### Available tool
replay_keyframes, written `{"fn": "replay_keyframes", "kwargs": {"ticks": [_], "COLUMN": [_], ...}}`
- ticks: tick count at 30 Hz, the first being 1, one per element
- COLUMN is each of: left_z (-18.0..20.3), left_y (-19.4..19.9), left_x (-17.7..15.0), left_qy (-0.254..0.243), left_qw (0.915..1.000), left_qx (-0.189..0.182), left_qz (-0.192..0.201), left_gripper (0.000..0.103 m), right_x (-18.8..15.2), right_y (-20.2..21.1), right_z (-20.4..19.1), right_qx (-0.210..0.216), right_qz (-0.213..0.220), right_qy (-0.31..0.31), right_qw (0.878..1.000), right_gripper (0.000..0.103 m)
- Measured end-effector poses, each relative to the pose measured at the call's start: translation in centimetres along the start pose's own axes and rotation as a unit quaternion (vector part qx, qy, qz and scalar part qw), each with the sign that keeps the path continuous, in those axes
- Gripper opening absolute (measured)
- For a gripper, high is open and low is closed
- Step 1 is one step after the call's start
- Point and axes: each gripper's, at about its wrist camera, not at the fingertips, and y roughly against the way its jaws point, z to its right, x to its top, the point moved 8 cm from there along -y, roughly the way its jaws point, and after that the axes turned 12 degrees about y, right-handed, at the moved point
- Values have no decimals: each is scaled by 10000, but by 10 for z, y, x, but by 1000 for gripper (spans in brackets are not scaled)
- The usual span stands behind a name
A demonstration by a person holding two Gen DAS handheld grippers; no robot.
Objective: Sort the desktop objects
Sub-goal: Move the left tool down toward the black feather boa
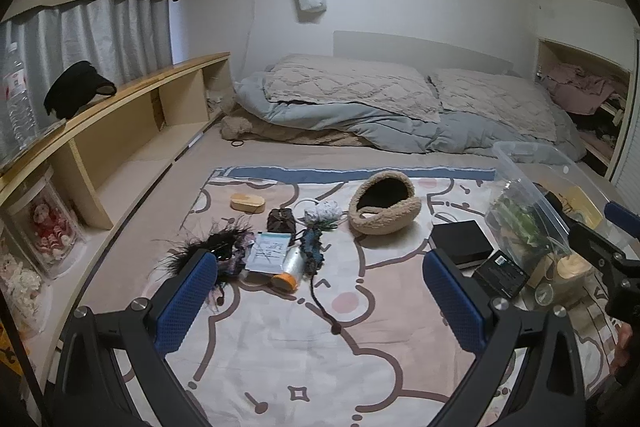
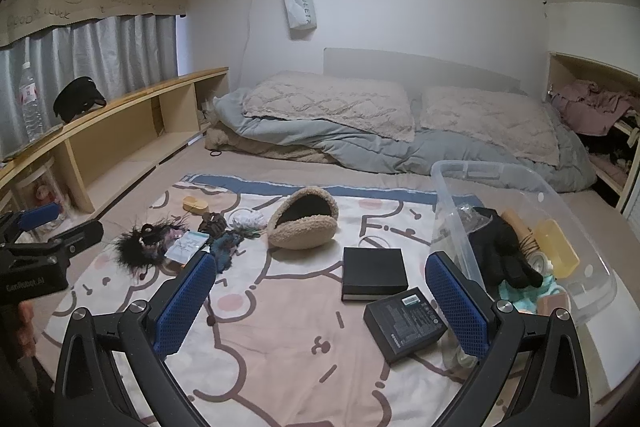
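Left tool [image 1: 320,291] and right tool [image 2: 322,287] both gape wide, apparently empty, side by side.

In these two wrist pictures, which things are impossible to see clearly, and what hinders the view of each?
- Contents of the clear plastic storage bin: in the right wrist view a black glove overlaps them; in the left wrist view the wall blurs them.
- Print on the smaller black box: too small in both views.
- Writing on the white paper card: too small.
- Inside of the beige fleece pouch: dark.
- Person's hands: cut off by the frame edges.
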Motion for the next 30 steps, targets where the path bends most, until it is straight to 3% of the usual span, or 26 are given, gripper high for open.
{"fn": "replay_keyframes", "kwargs": {"ticks": [13,20,30], "left_z": [-54,-88,-136], "left_y": [-4,-16,-30], "left_x": [7,8,-1], "left_qy": [209,298,383], "left_qw": [9982,9955,9884], "left_qx": [548,893,1468], "left_qz": [154,133,-17], "left_gripper": [103,103,103], "right_x": [10,12,28], "right_y": [-16,-49,-104], "right_z": [-20,-43,-70], "right_qx": [250,490,742], "right_qz": [273,136,22], "right_qy": [390,789,854], "right_qw": [9986,9956,9936], "right_gripper": [103,103,103]}}
